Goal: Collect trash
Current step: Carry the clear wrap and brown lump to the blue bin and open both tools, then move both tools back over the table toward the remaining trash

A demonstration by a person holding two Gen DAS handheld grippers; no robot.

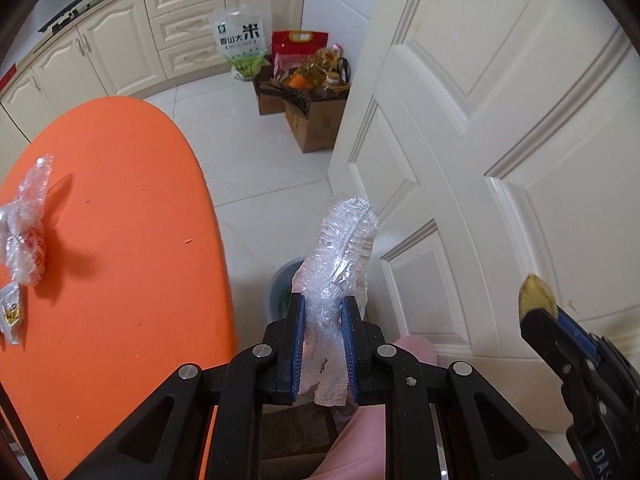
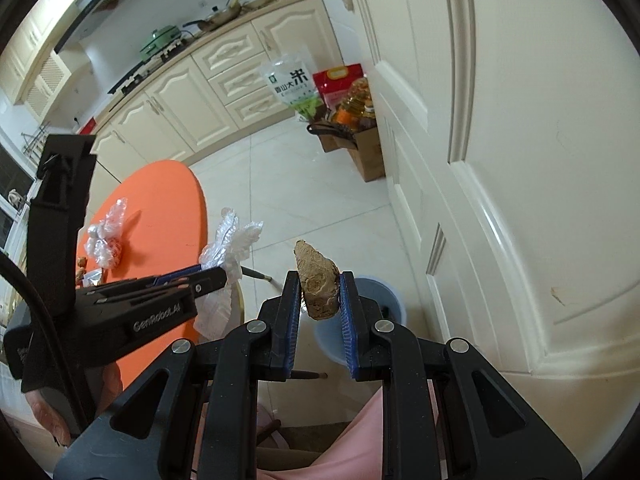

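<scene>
My left gripper (image 1: 324,304) is shut on a crumpled clear plastic wrap (image 1: 344,236) that sticks up past its blue pads. It hangs just off the orange table's (image 1: 120,240) edge, above a pale blue bin (image 1: 280,280) on the floor. My right gripper (image 2: 320,280) is shut on a brown, ginger-like chunk (image 2: 316,264), with the bin (image 2: 384,292) showing below and to its right. In the right wrist view the left gripper (image 2: 212,276) and its wrap (image 2: 234,240) are close on the left. Another bundle of plastic wrap (image 1: 24,232) and a small packet (image 1: 10,312) lie on the table.
A cream panelled door (image 1: 480,140) stands close on the right. Cardboard boxes (image 1: 316,124) with oil bottles and rice bags (image 1: 240,40) sit at the far wall by the cabinets (image 1: 120,48). A person's pink-clad leg (image 1: 360,440) and a wooden chair seat are below the grippers.
</scene>
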